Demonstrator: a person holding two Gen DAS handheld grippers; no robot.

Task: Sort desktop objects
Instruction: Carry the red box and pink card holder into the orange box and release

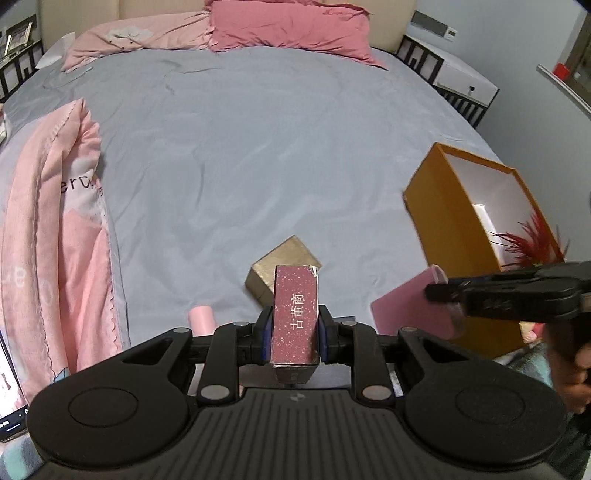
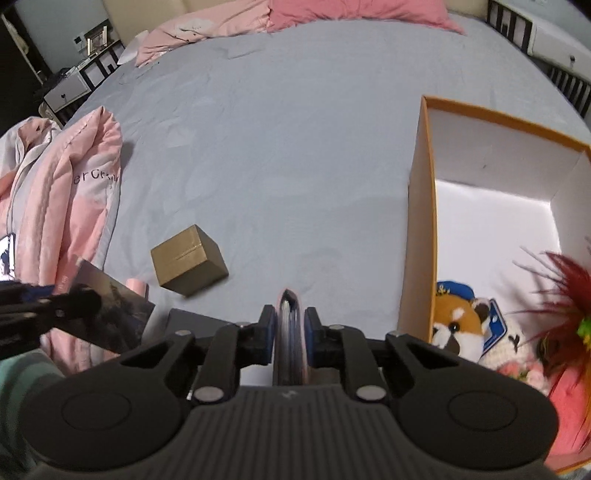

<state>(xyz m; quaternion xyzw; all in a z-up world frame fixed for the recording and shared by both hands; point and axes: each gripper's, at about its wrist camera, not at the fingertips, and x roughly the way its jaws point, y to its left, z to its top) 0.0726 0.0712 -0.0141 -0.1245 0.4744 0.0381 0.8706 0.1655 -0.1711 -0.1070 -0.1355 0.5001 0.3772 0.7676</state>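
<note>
My left gripper point(image 1: 294, 325) is shut on a dark red speckled box with white Chinese characters point(image 1: 294, 317), held above the bed; it shows at the left of the right wrist view point(image 2: 110, 314). My right gripper point(image 2: 290, 321) is shut on a thin pink booklet point(image 2: 290, 332), seen edge-on; in the left wrist view the booklet point(image 1: 410, 310) hangs beside the orange box point(image 1: 443, 206). A gold box point(image 2: 188, 260) lies on the grey sheet, just beyond the left gripper point(image 1: 284, 258). A small pink cylinder point(image 1: 201, 319) lies left of it.
The orange box point(image 2: 421, 229) with white inside holds a plush fox point(image 2: 458, 321), a red feathery item point(image 2: 565, 291) and other soft toys. A pink quilt point(image 1: 55, 221) lies along the left. Pink pillows point(image 1: 288, 26) are at the bed's head. A dark flat item point(image 2: 192, 323) lies near the grippers.
</note>
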